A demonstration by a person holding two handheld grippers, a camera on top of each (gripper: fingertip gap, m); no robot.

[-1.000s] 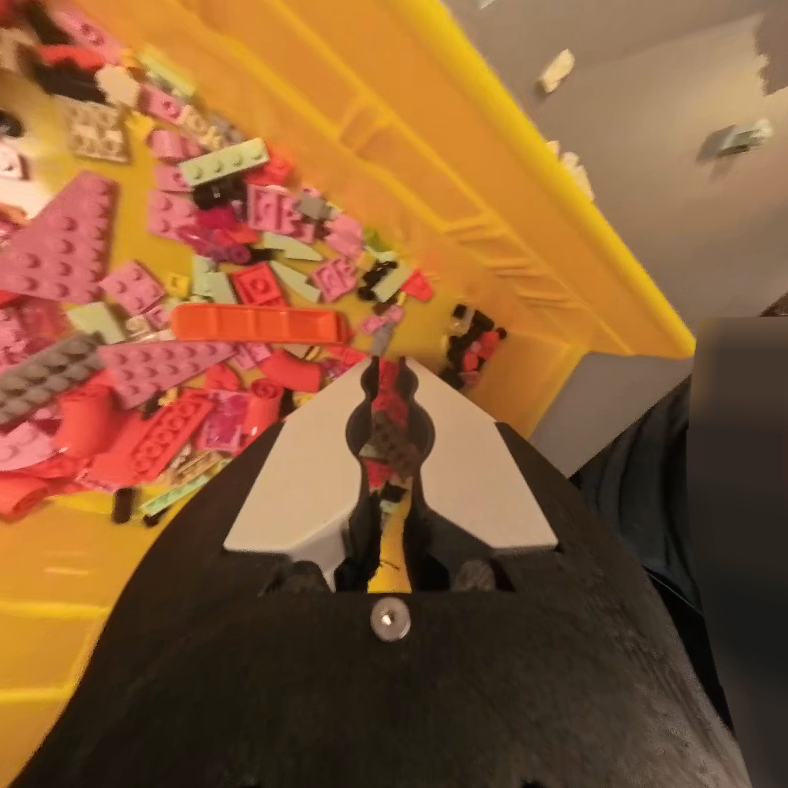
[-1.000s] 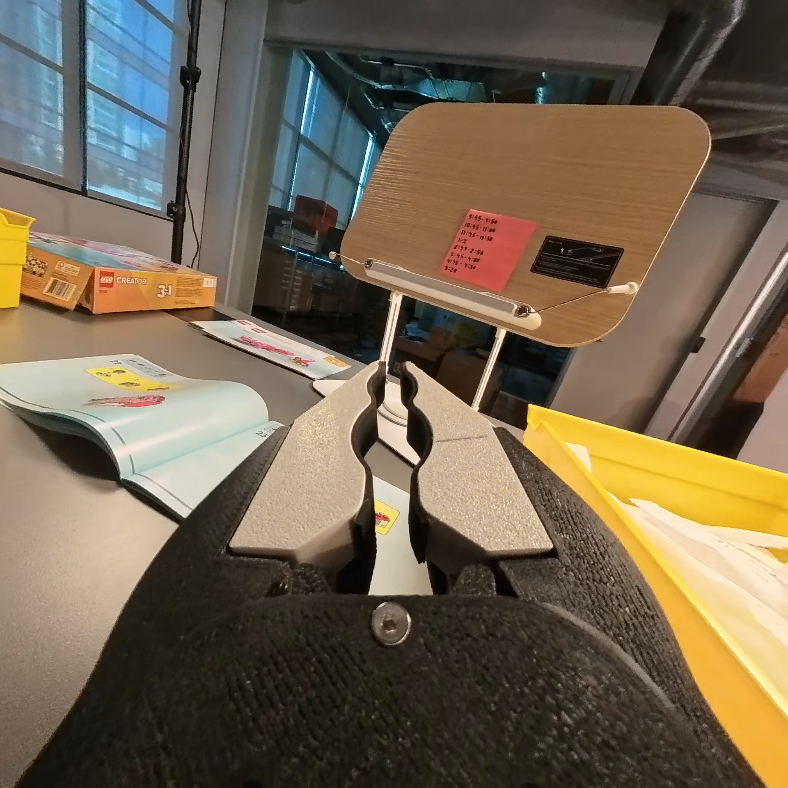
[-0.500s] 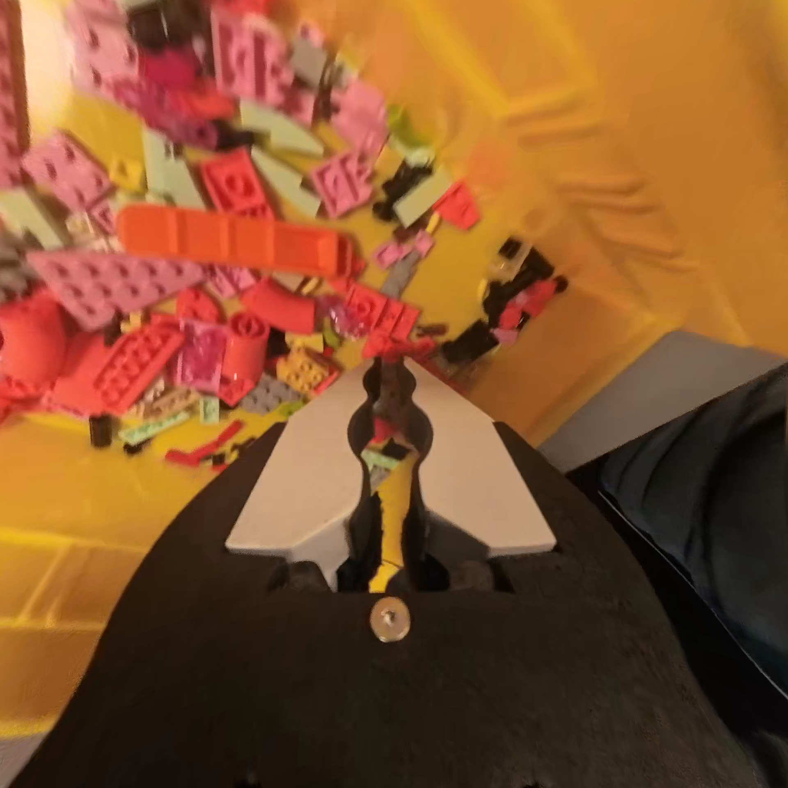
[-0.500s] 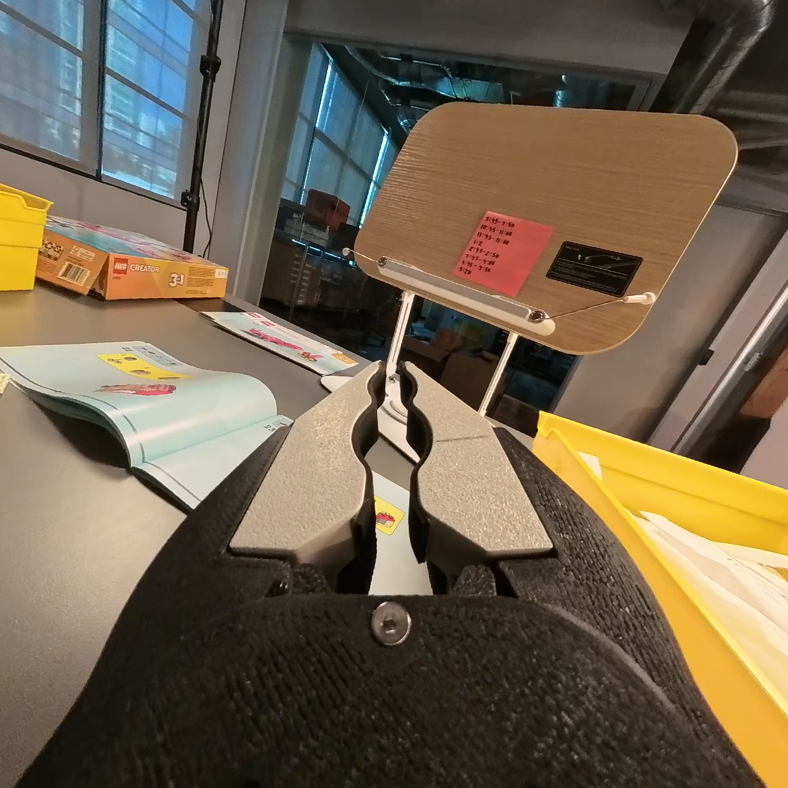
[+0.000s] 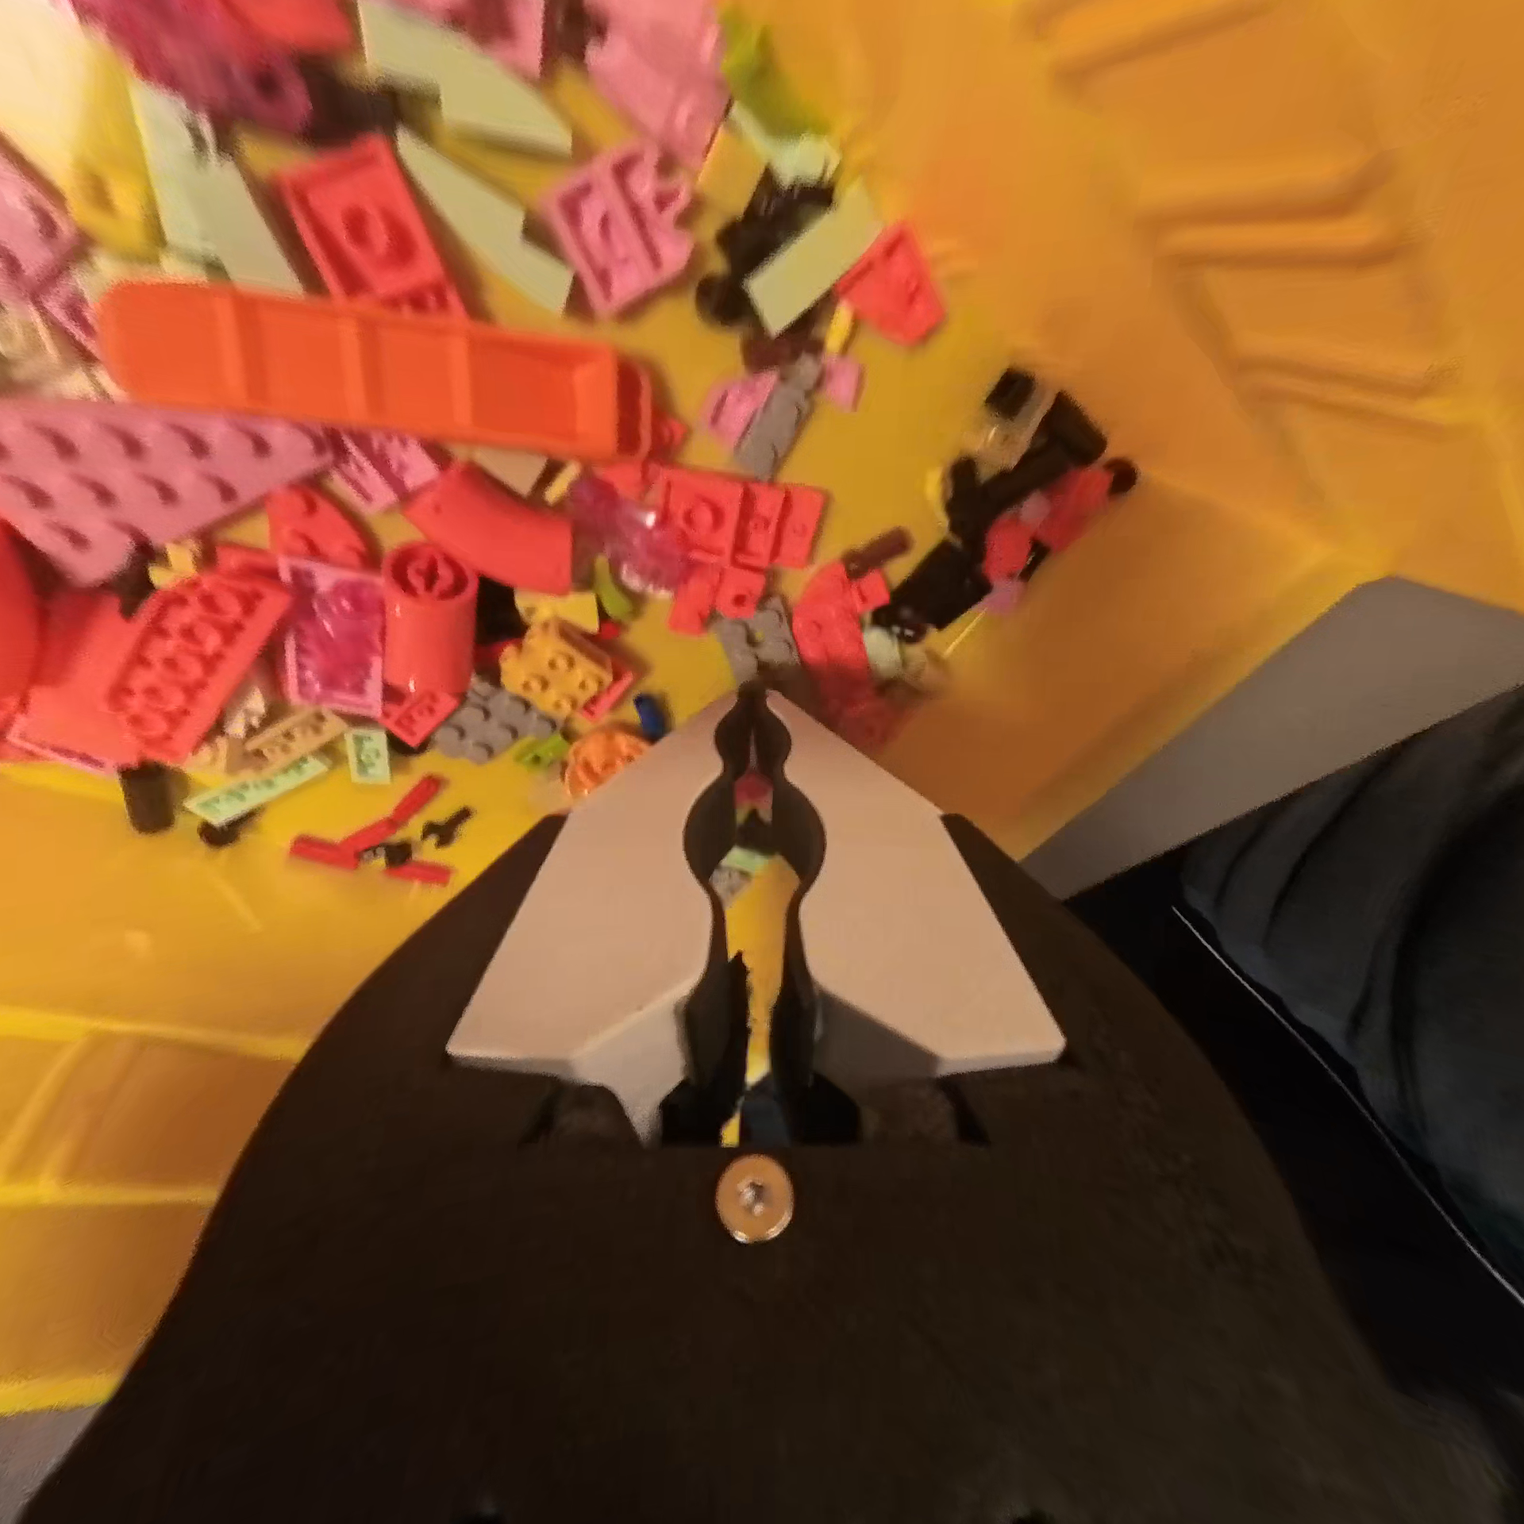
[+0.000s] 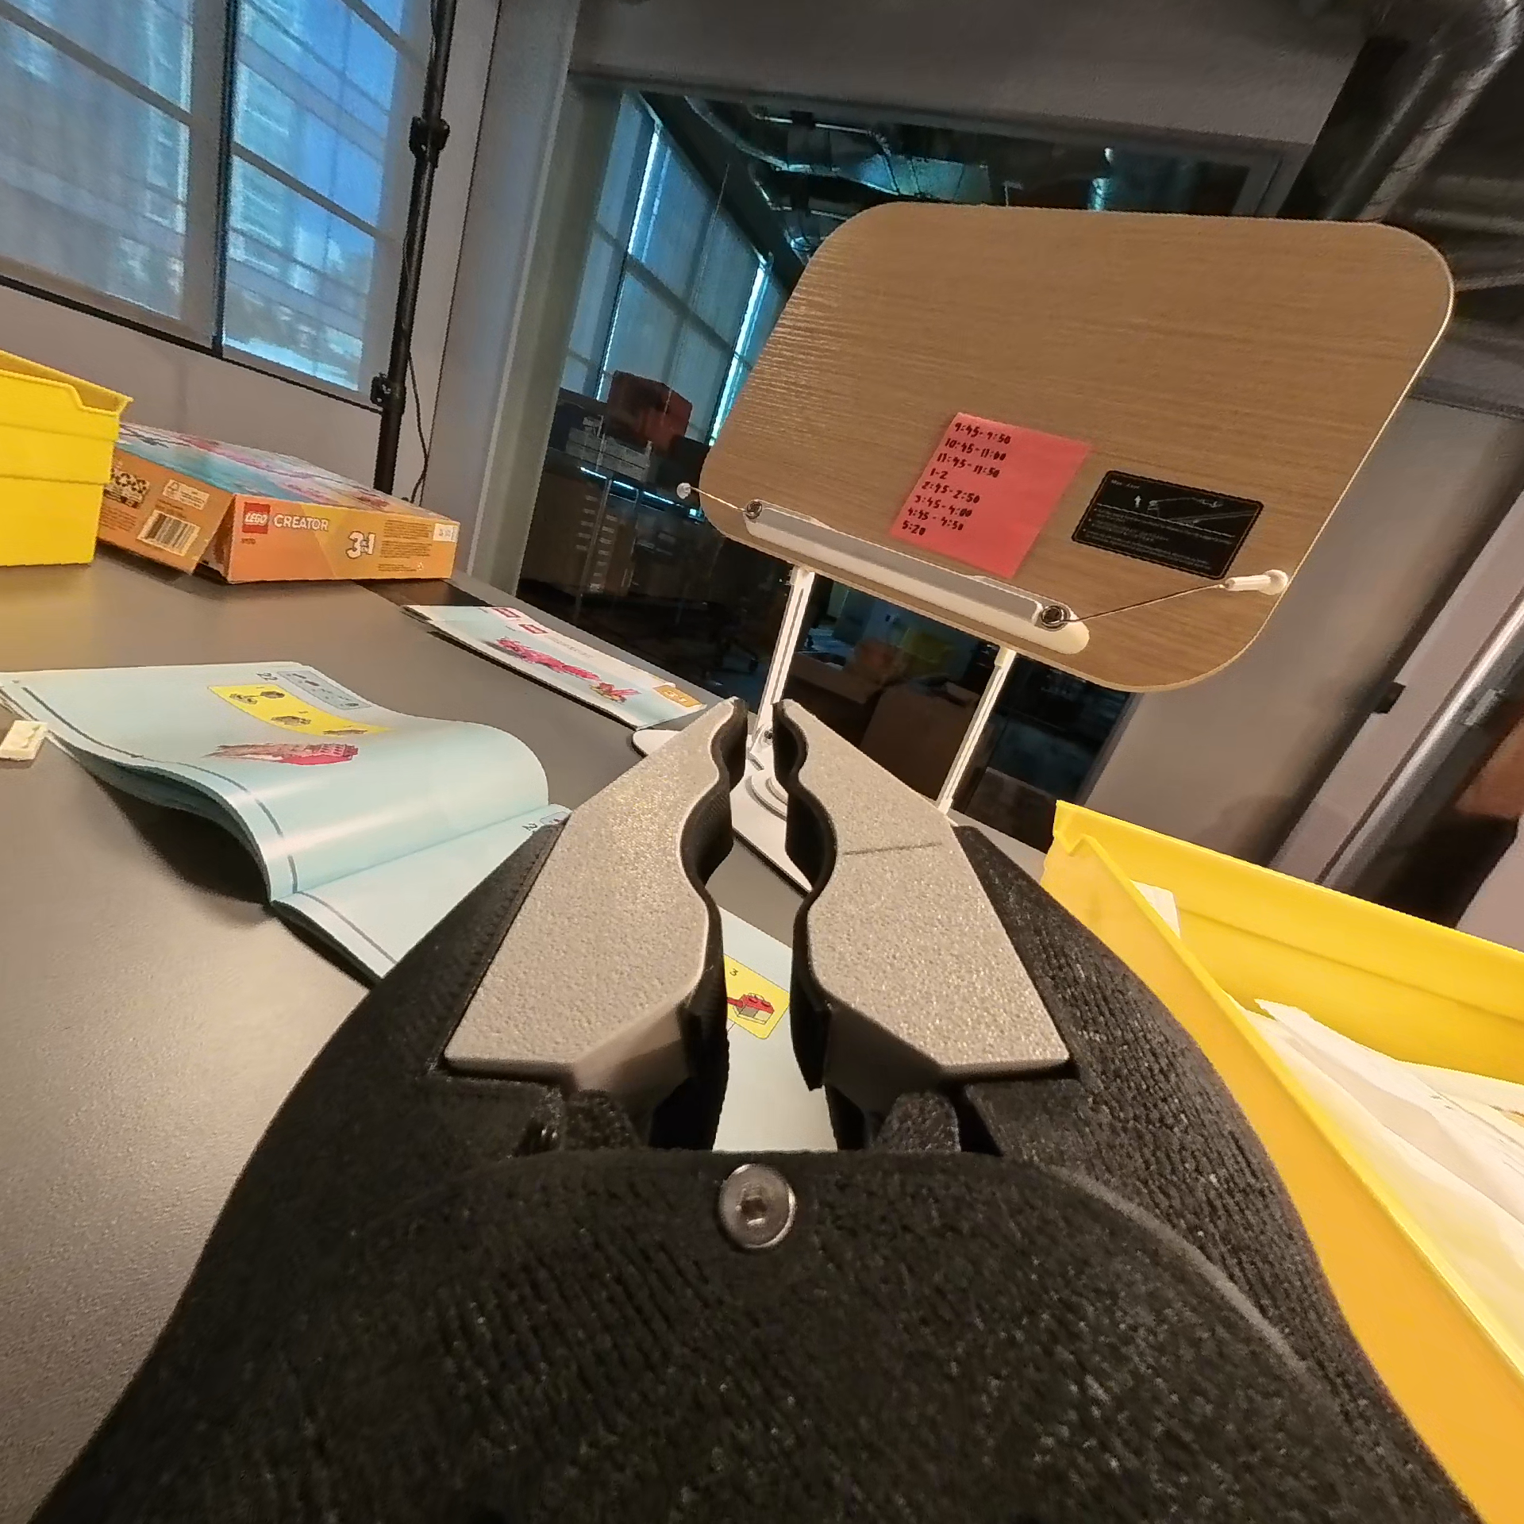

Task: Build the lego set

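My left gripper (image 5: 752, 701) is inside a yellow bin (image 5: 1154, 330), low over a heap of loose toy bricks. Its fingertips are closed together, right at the edge of a small grey plate (image 5: 759, 643) beside red pieces (image 5: 833, 635). The blur hides whether anything is pinched. A long orange piece (image 5: 363, 371) and a yellow-orange brick (image 5: 552, 664) lie to the left. My right gripper (image 6: 763, 713) hovers over a dark table (image 6: 124, 1031). Its fingers stand a narrow slit apart with nothing between them. It points at the base of a wooden book stand (image 6: 1072, 412).
An open pale blue instruction booklet (image 6: 330, 775) lies left of the right gripper, with a second booklet (image 6: 569, 660) and an orange box (image 6: 280, 528) behind it. A yellow bin with papers (image 6: 1319, 973) is at the right, another yellow bin (image 6: 41, 462) at far left. Some 50 centimeters of space lies between my two pairs of fingers. It is some 4 centimeters from my left tips to the yellow-orange brick (image 5: 552, 664). My left tips are roughly 9 centimeters from the long orange piece (image 5: 363, 371).
The left gripper moved lower and closer to the bricks, and its narrow finger gap closed. The right gripper's view shifted only slightly; its fingers kept the same narrow slit.
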